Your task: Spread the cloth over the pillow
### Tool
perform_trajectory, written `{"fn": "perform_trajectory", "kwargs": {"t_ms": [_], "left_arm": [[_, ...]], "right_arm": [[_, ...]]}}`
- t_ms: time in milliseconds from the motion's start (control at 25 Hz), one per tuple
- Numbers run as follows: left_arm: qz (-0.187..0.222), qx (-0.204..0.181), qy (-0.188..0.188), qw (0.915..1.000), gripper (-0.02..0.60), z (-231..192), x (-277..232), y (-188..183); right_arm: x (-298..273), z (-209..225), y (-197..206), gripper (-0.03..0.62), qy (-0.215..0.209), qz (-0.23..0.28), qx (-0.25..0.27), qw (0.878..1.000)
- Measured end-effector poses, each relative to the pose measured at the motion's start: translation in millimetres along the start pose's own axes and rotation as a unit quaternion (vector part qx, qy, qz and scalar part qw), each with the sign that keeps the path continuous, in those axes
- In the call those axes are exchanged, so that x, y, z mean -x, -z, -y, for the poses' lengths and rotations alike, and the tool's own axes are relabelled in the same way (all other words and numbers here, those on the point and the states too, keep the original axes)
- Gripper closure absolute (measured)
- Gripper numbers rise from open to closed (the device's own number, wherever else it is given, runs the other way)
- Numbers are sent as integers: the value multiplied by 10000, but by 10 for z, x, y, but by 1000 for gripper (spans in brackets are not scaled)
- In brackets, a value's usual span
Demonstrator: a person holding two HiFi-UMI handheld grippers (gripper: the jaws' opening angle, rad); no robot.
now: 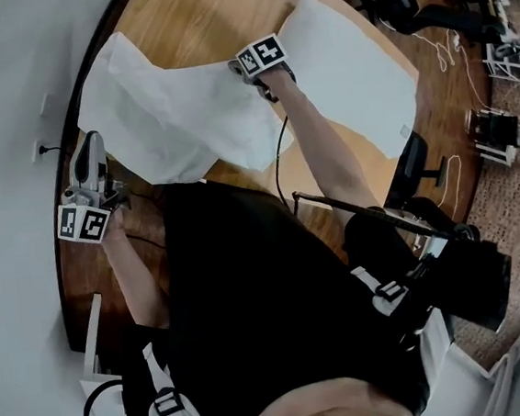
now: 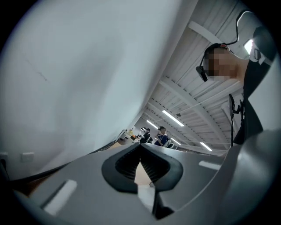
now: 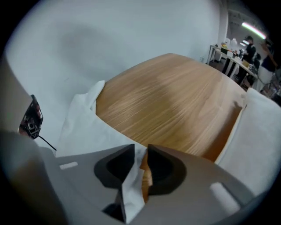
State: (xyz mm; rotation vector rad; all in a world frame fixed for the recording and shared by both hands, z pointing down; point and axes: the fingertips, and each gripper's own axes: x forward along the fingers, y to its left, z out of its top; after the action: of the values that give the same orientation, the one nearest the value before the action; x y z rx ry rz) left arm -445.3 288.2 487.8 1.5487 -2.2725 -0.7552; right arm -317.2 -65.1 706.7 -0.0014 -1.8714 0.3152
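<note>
Between your right tongs point(image 3: 140, 149) a fold of the cloth point(image 3: 83, 127) is pinched, the rest spread left of them; the pillow point(image 3: 259, 132) lies just right. Your left tongs point(image 2: 140, 146) are pressed together.

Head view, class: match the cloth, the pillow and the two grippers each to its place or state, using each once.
Things:
1. cloth
2. pillow
3. left gripper
4. right gripper

Places or states:
A. jaws together
B. lies on the left side of the table
C. has cloth between its jaws
D. lies on the right side of the table

Pairs: 1-B, 2-D, 3-A, 4-C.
</note>
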Motion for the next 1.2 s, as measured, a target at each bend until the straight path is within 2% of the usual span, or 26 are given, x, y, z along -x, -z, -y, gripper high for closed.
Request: {"fn": "perform_trajectory", "kwargs": {"t_ms": [40,80,200,320,440,600,720,760,840,880,960,1040,1080,1120,1200], "left_arm": [[-12,67,-70,10000,580,-62,33,21],[-47,111,-139,9998,567,-117,56,52],[-398,61,-307,9987,525,-287,54,205],[-883,-68,-360,9954,509,-443,-44,385],[-1227,-175,-377,9916,503,-537,-181,489],[-1733,-482,-340,9831,495,-648,-394,598],[-2354,-856,-431,9672,495,-875,-549,747],[-2619,-1032,-507,9582,495,-1005,-596,806],[-3168,-1313,-669,9370,446,-1336,-692,916],[-3397,-1310,-728,9285,429,-1518,-745,956],[-3687,-889,-693,9227,388,-1832,-883,1013],[-3942,-320,-403,9176,361,-1979,-1046,1096],[-4076,-177,-199,9128,338,-1968,-1120,1122],[-4167,-163,35,9089,322,-1895,-1188,1114],[-4207,-440,554,9045,311,-1606,-1327,1029]], "right_arm": [[27,-9,-12,567,-25,70,-34,10000],[100,-33,-40,585,-38,201,-4,9998],[624,-257,-208,586,-72,928,325,9951],[1440,-598,-296,586,-143,1868,659,9801],[2192,-753,-170,586,45,2594,948,9611],[2870,-687,190,586,429,3144,865,9444],[3190,-585,475,586,750,3295,700,9386],[3289,-567,566,586,871,3320,670,9369],[3515,-551,740,586,1113,3361,639,9330],[3640,-541,822,586,1228,3376,615,9312],[3891,-501,990,586,1474,3372,530,9283],[4133,-439,1188,586,1794,3303,411,9258],[4252,-401,1294,586,1975,3243,358,9244],[4374,-358,1402,586,2158,3169,317,9230],[4637,-237,1652,586,2556,2983,225,9193]]}}
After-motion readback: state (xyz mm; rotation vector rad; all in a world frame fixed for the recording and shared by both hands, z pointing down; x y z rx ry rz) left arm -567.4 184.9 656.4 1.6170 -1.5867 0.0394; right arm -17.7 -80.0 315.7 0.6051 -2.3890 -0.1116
